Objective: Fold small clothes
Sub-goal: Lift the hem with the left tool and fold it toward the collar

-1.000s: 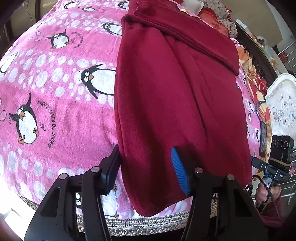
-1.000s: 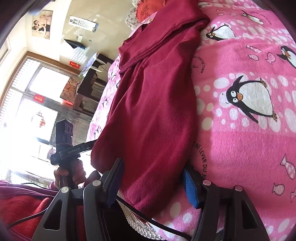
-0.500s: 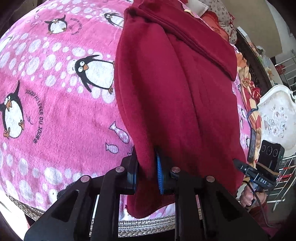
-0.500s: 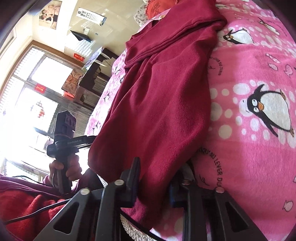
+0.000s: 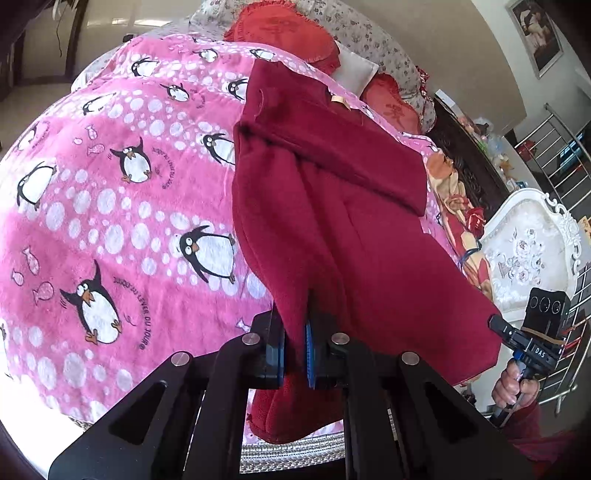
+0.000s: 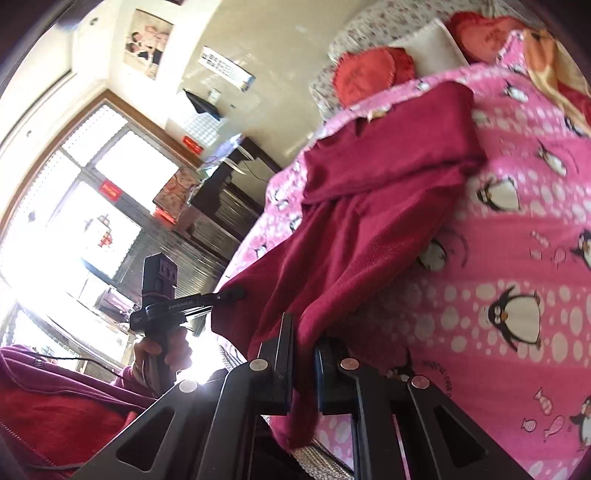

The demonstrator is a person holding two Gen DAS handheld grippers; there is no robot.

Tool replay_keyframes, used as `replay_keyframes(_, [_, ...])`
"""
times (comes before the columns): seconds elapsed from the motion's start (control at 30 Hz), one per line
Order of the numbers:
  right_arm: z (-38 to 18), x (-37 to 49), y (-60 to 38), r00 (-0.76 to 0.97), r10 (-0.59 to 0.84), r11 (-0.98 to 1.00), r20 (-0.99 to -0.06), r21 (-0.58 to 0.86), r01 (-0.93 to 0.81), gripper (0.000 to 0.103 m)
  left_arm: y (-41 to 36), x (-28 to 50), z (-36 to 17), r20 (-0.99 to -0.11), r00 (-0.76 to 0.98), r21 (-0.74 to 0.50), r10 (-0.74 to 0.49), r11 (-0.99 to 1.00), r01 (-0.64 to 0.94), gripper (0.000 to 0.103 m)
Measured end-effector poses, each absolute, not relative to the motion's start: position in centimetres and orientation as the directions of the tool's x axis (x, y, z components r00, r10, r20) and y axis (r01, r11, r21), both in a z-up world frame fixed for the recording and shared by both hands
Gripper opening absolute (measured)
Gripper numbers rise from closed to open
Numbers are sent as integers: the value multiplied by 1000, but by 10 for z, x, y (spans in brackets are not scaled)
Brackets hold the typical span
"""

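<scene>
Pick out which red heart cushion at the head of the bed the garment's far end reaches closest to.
The larger red heart cushion, just beyond the dark red garment. The other heart cushion lies further right, partly hidden behind a white pillow.

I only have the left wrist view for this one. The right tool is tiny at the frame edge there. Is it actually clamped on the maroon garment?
Observer: Yes. The right wrist view shows the right tool shut on the maroon garment. Its jaws have just closed, with cloth pinched between them.
Operator: Any cloth left below the pinch?
Observer: A short tail droops under the fingers, above the pink penguin blanket.
Operator: How does my own tool look from that side?
Observer: The left tool, whose jaws have also just closed, meets the garment's other near corner. The edge between the two tools is held off the blanket.
</scene>
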State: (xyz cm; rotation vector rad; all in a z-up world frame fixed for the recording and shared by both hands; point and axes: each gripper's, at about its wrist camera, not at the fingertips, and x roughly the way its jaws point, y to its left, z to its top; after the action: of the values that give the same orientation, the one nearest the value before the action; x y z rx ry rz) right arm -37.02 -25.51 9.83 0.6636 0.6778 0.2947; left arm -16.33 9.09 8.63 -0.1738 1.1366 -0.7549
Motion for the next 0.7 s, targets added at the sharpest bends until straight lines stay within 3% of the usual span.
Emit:
replay_keyframes(0.27, [85, -351, -270, 750, 455, 723, -479, 691, 3, 7, 80, -152, 90, -758, 214, -481, -617, 749, 455, 7])
replay_keyframes(0.7, [149, -260, -346, 887, 324, 737, -328, 676, -19, 7, 7, -43, 149, -676, 338, -440, -655, 726, 528, 7])
